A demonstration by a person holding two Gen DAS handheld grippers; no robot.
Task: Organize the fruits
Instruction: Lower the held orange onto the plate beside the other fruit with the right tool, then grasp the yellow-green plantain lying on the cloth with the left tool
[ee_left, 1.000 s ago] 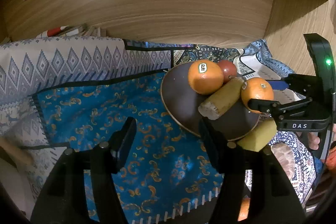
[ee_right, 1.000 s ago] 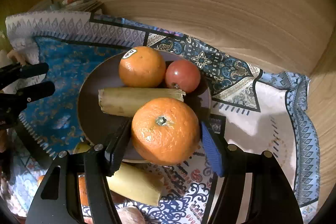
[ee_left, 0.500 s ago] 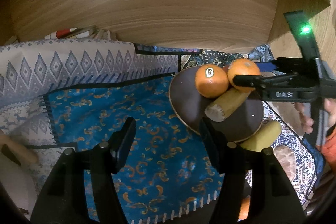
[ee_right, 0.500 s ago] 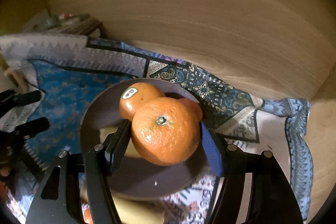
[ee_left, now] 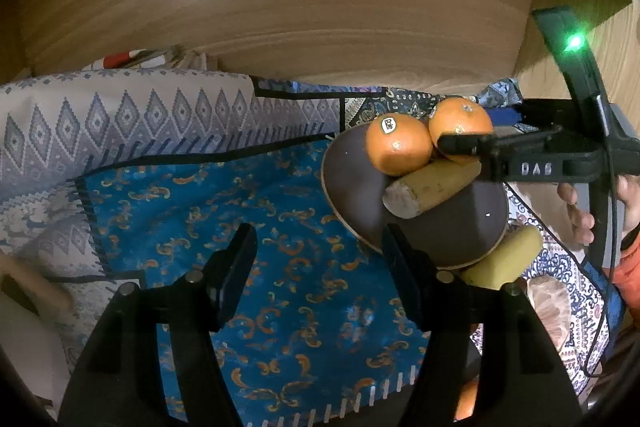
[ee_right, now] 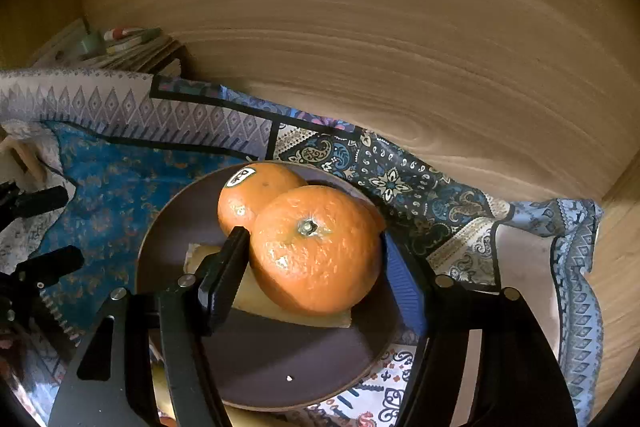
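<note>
Orange [ee_right: 316,247] sits clamped between both pads of the right gripper [ee_right: 314,259], directly above the brown plate [ee_right: 280,359], beside the stickered orange [ee_right: 252,195] and over the banana piece [ee_right: 288,301]. Release point lies straight below. Left gripper [ee_left: 316,267] hangs half open and empty above the blue cloth [ee_left: 240,227], farther from the plate. Any fruit behind the held orange is hidden.

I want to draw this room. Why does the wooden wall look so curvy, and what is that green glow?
Left wrist view: the fisheye lens bows the wooden back wall; the glow is glare from a small green light, tinting the dark corner. Right wrist view: same bowing, dim corners, shiny highlights on the round orange fruit between the jaws.
</note>
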